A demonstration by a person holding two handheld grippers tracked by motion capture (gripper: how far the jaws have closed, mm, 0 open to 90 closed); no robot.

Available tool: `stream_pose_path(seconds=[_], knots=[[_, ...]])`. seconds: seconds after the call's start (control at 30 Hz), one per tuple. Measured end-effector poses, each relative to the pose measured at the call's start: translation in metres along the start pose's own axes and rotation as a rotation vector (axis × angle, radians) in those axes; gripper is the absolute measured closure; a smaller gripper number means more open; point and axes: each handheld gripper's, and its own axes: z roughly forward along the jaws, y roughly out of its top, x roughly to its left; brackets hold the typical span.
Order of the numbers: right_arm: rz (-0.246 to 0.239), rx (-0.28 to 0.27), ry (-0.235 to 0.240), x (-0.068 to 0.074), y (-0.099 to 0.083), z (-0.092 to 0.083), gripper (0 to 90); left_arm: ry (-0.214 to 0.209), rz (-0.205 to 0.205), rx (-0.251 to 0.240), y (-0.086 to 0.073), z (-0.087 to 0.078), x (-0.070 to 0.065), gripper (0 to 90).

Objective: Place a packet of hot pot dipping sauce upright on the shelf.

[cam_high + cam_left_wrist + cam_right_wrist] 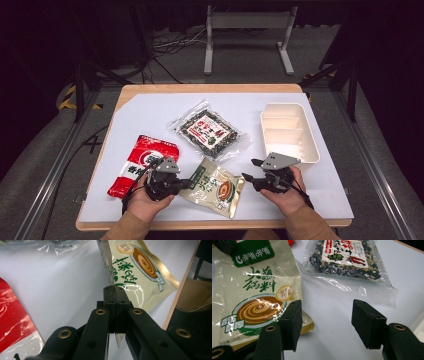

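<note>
Left hand-held gripper (115, 291), as I hold it, is clamped on the left edge of the cream sauce pouch (216, 186) at the worktop's (150, 112) near middle; right hand-held gripper (325, 320) gapes wide beside it

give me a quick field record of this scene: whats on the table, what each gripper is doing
surface: white sheet on a wooden table
held item: cream sauce pouch with green lettering
left gripper: shut on the edge of the cream sauce pouch
right gripper: open, nothing between the jaws, just right of the pouch
red packet: lying flat at the left, beside the left hand
clear seaweed bag: flat at the middle of the sheet
white tray: at the right, compartments look bare
</note>
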Motion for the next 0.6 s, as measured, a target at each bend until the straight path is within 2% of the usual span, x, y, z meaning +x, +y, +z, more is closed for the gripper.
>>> stream_pose_path(seconds=[0.23,0.4,0.6], knots=[[-0.005,-0.021,-0.005,0.0,0.004,-0.006,42.4,0.016,0.051,-0.049,0.008,-0.022,-0.006,90.0],[-0.006,-0.032,-0.004,0.001,0.006,-0.009,42.3,-0.016,0.067,-0.114,0.015,-0.043,-0.011,90.0],[-0.014,-0.042,-0.001,0.003,0.009,-0.011,42.3,-0.006,0.098,-0.146,0.019,-0.055,-0.019,90.0]])
